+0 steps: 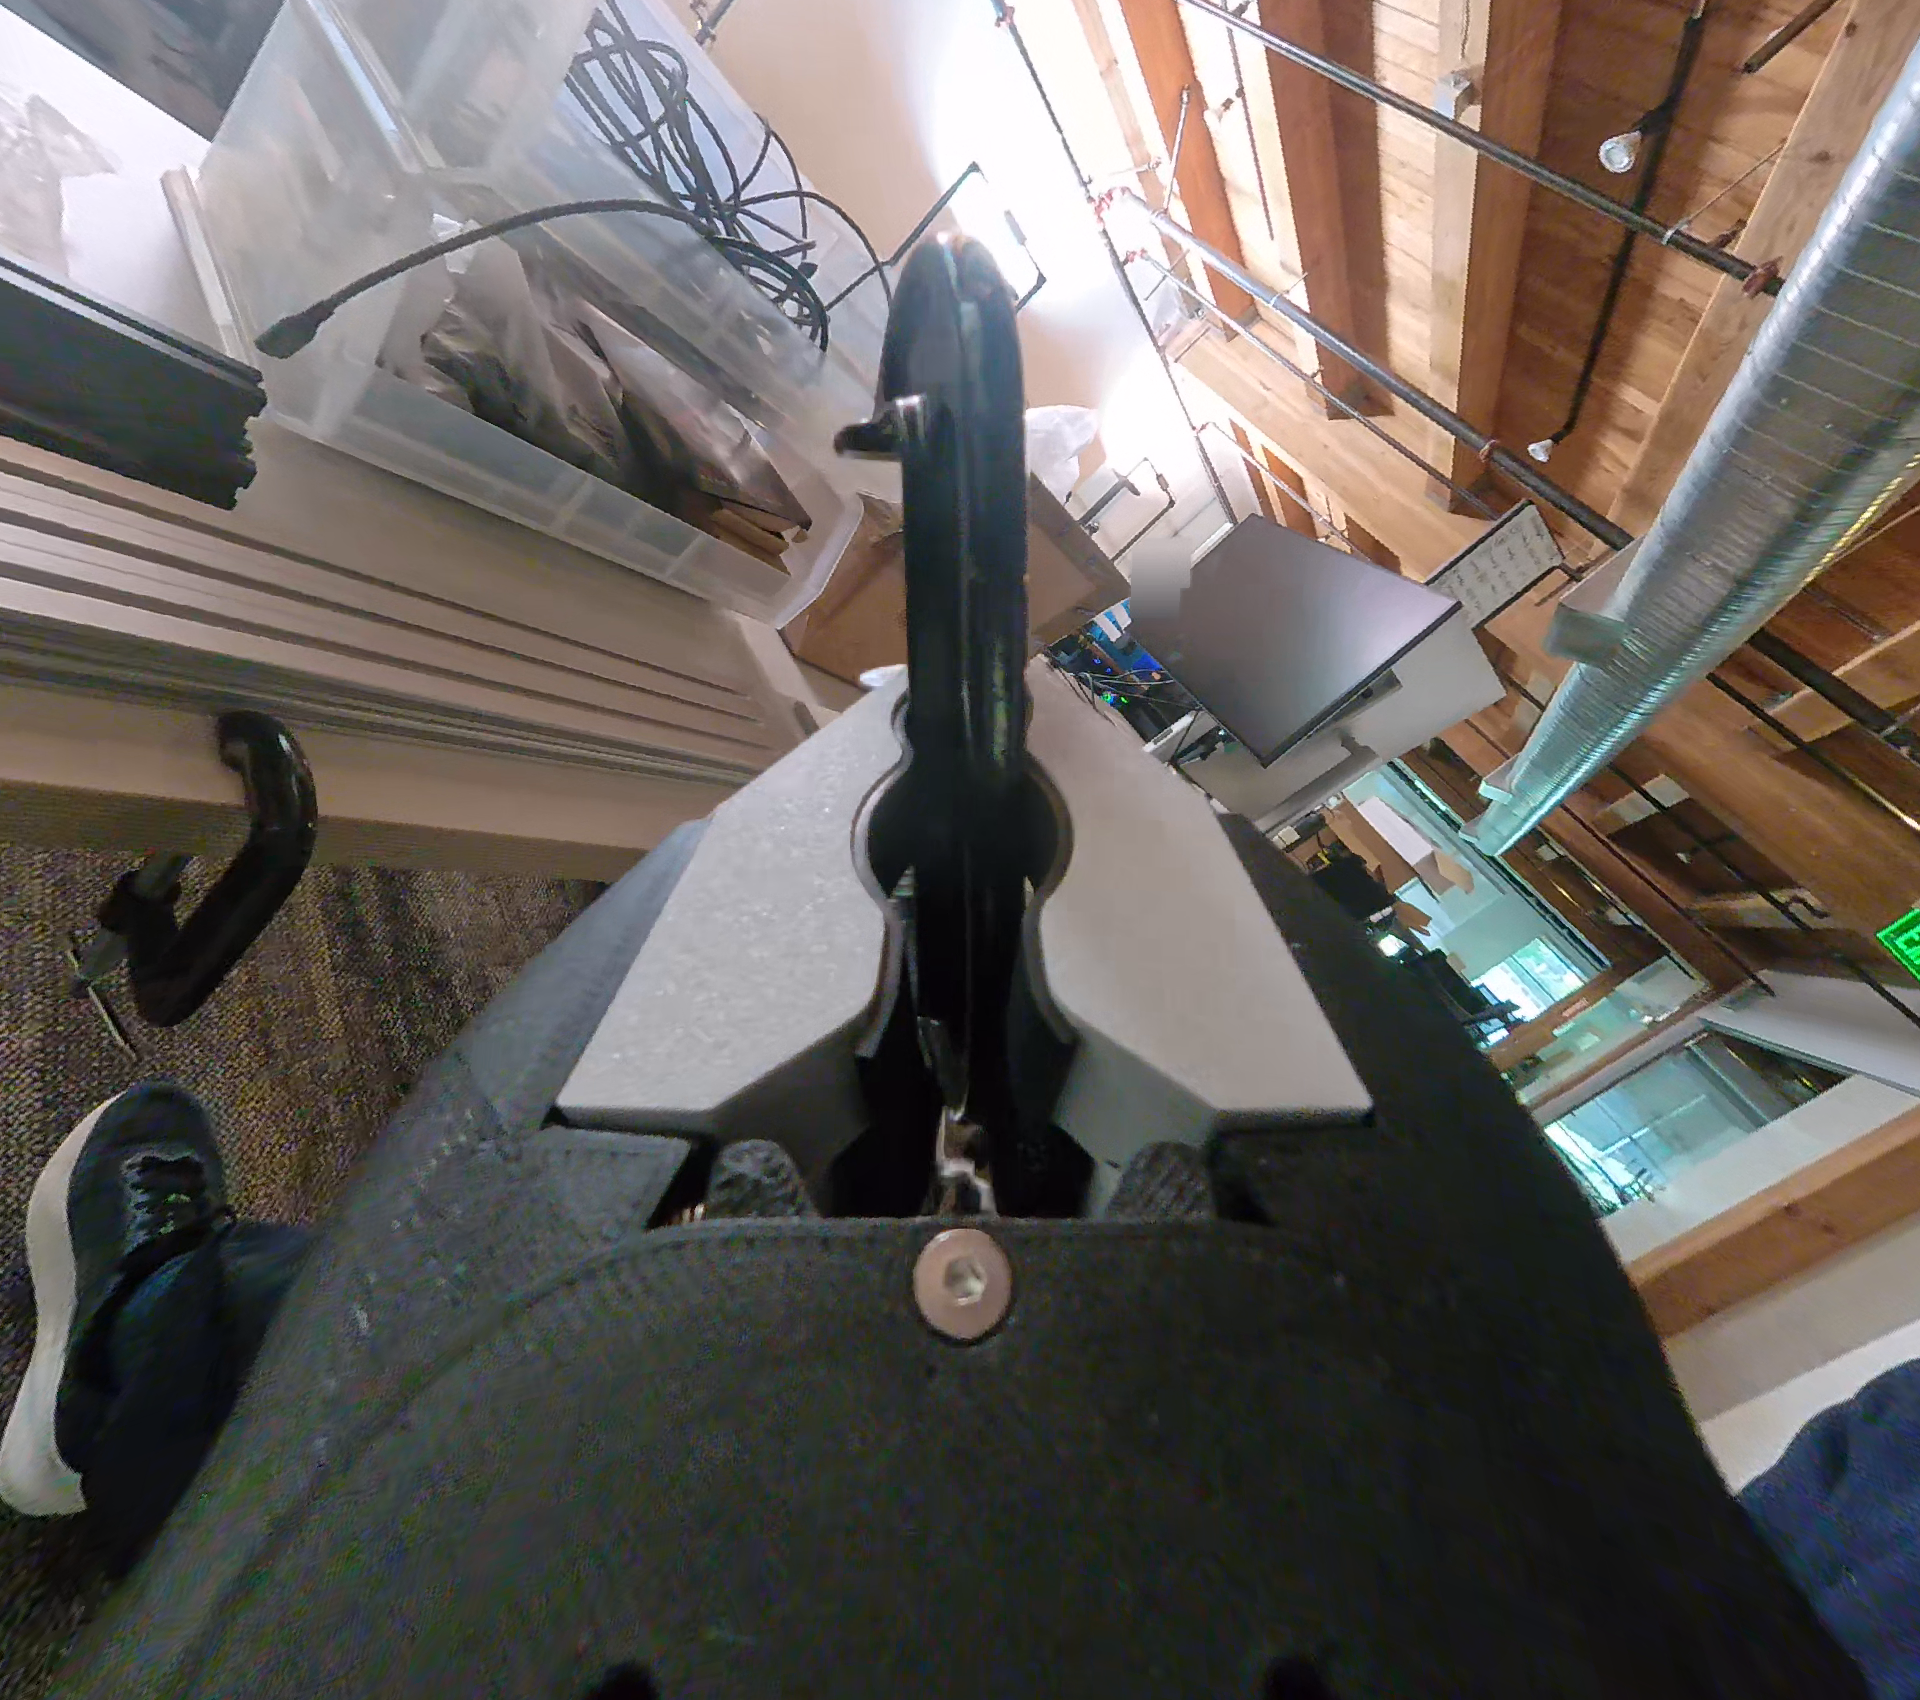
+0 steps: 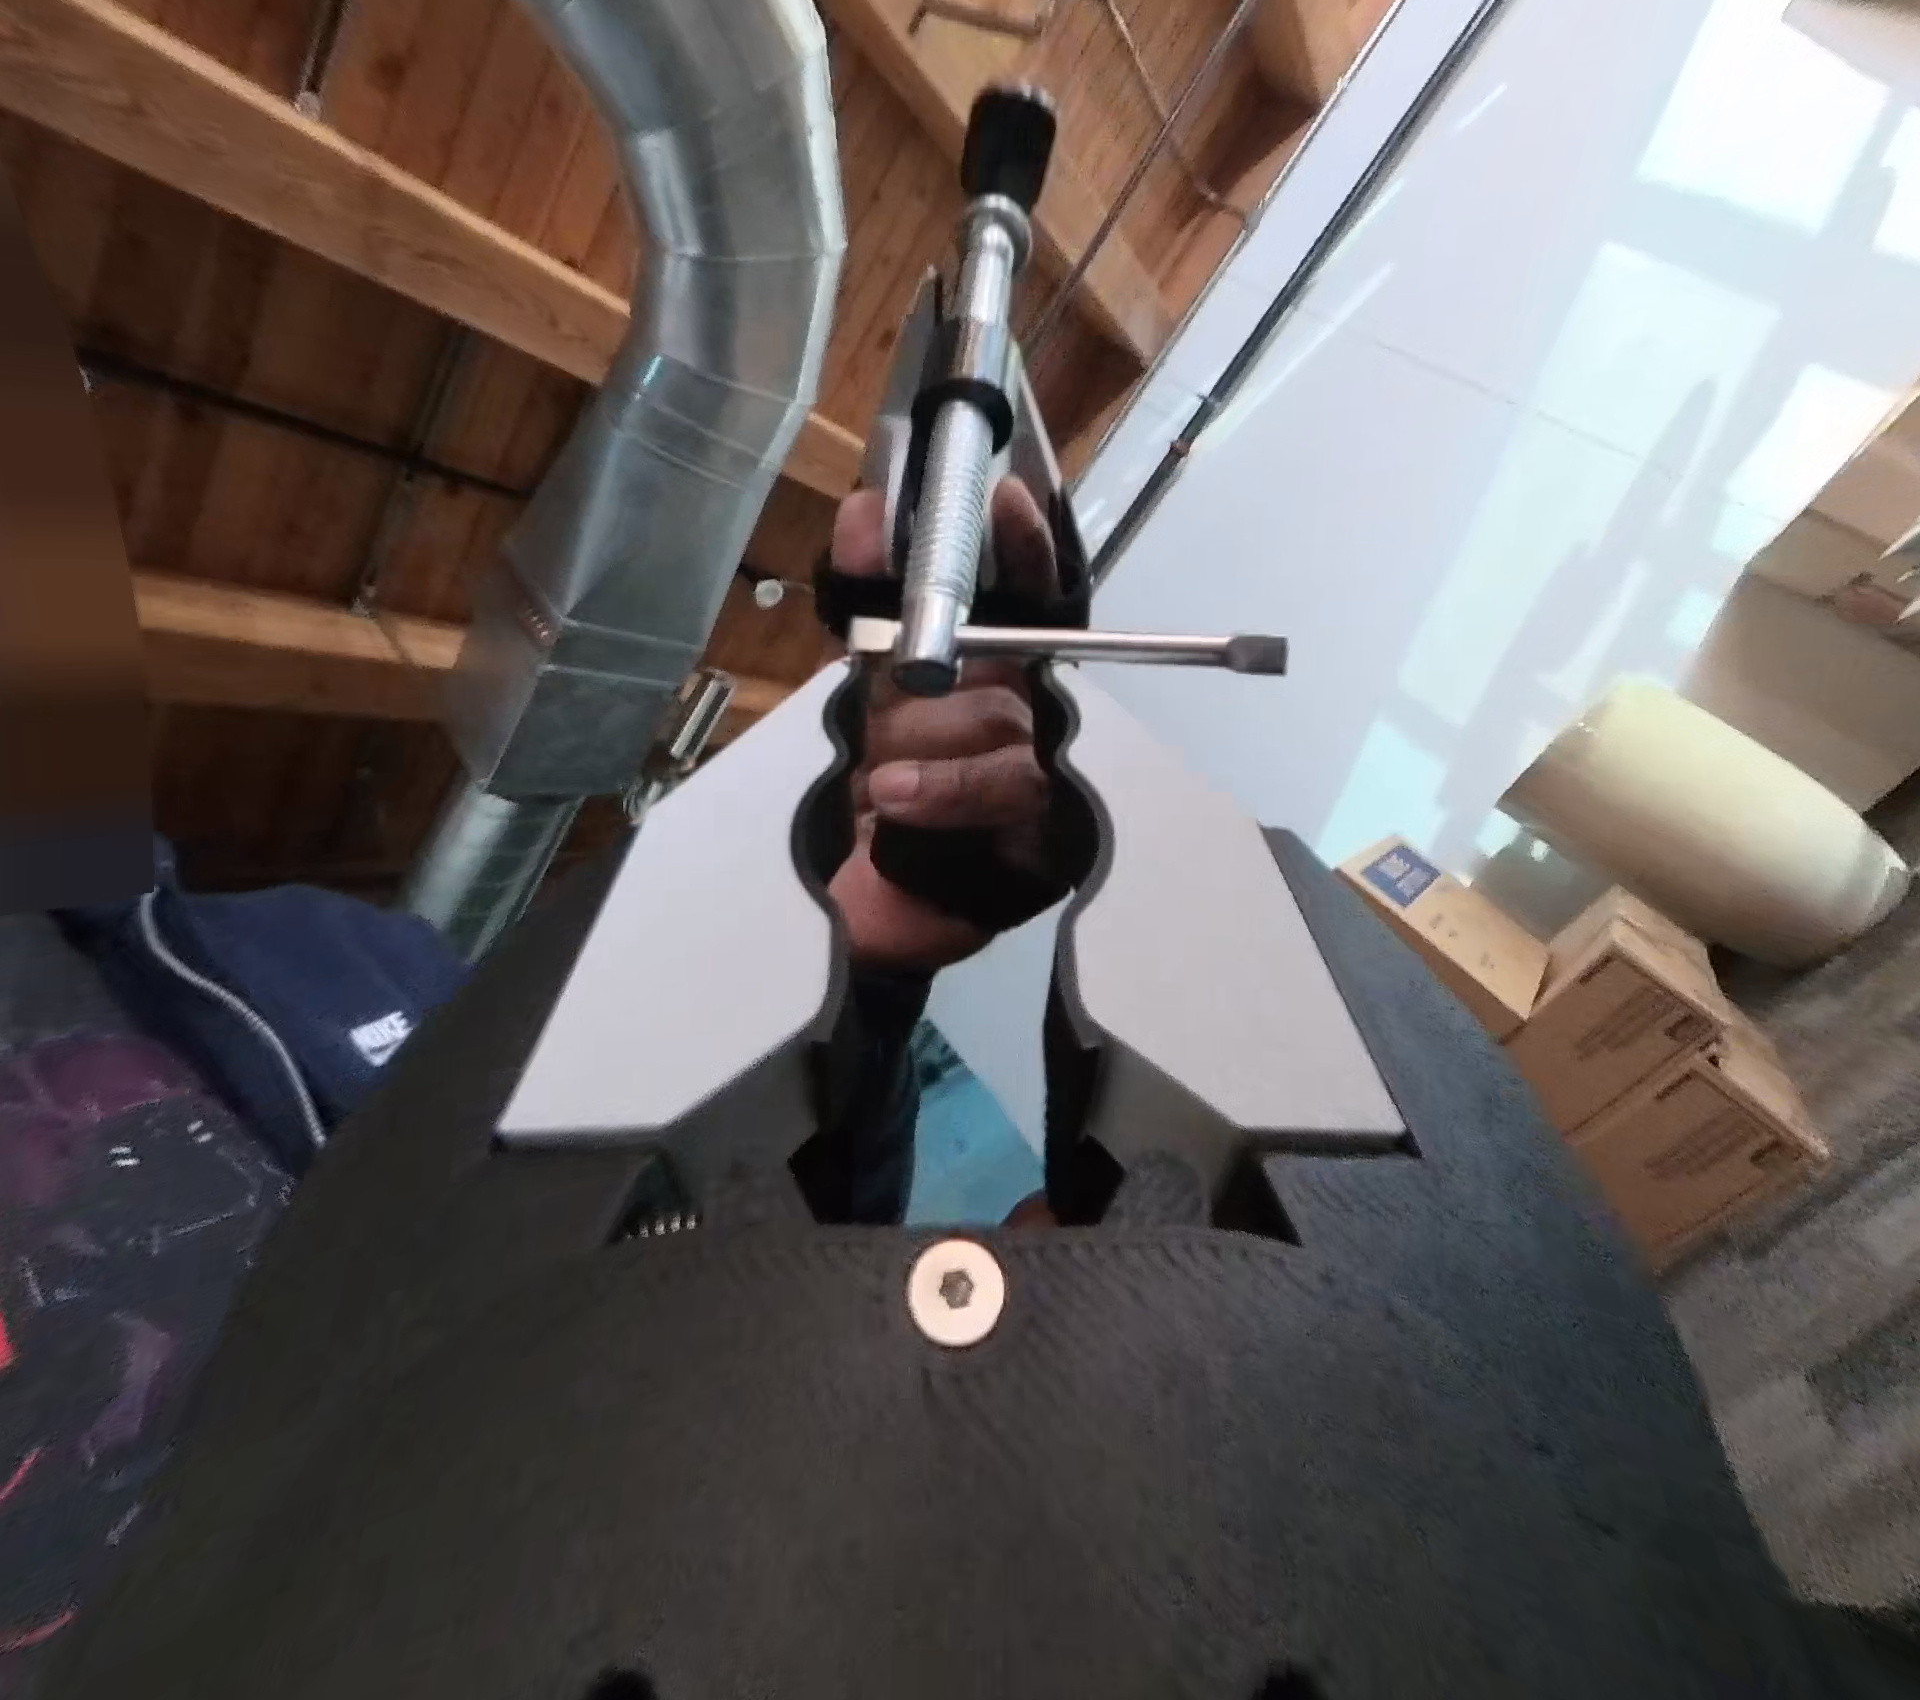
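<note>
My left gripper (image 1: 961,694) is shut on the frame of a black C-clamp (image 1: 961,403), which stands edge-on and points away from the camera. In the right wrist view the clamp's silver threaded screw (image 2: 961,445) points toward the camera, with a black pad (image 2: 1008,144) at its far end. Its T-bar handle (image 2: 1122,642) lies across the tips of my right gripper (image 2: 945,684). The right jaws stand apart around the screw's near end. Behind it a hand (image 2: 935,777) holds the left gripper.
A second black C-clamp (image 1: 239,840) grips the table edge (image 1: 416,715). On the table stands a clear bin (image 1: 468,123) with cables. A dark monitor (image 1: 1299,642), a shoe (image 1: 114,1276), a silver duct (image 2: 665,196), cardboard boxes (image 2: 1621,1027) and a cream roll (image 2: 1704,819) are around.
</note>
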A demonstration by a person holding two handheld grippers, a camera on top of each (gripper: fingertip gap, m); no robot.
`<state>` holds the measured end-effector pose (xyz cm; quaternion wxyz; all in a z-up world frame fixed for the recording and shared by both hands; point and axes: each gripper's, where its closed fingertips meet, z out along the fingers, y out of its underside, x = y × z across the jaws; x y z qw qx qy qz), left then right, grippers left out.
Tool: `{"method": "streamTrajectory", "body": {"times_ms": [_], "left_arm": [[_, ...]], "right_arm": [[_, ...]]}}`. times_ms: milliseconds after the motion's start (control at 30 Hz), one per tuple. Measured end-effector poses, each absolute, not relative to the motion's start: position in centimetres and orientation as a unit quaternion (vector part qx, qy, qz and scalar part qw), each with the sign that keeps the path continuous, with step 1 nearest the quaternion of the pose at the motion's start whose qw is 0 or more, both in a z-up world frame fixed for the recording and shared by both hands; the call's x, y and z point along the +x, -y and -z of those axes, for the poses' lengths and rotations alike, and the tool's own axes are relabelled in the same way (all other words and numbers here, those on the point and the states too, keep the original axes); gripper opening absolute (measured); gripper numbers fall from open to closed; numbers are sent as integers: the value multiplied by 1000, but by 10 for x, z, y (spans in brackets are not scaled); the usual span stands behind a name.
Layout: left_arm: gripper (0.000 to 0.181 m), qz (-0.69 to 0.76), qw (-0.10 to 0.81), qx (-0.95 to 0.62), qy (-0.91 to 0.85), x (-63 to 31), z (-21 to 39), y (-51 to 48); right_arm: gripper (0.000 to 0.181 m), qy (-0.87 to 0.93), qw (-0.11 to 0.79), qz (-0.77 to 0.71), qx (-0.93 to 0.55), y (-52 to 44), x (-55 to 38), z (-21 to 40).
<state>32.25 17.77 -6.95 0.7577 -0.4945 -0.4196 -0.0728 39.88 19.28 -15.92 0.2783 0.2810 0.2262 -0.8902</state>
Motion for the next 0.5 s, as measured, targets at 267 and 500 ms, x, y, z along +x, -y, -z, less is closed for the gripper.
{"method": "streamTrajectory", "body": {"times_ms": [267,500], "left_arm": [[17,82,764,-491,411,324,63,-176],[17,84,764,-488,414,323,65,-174]], "right_arm": [[30,-172,275,908,267,-217,396,153],[32,-147,278,912,263,-227,394,151]]}}
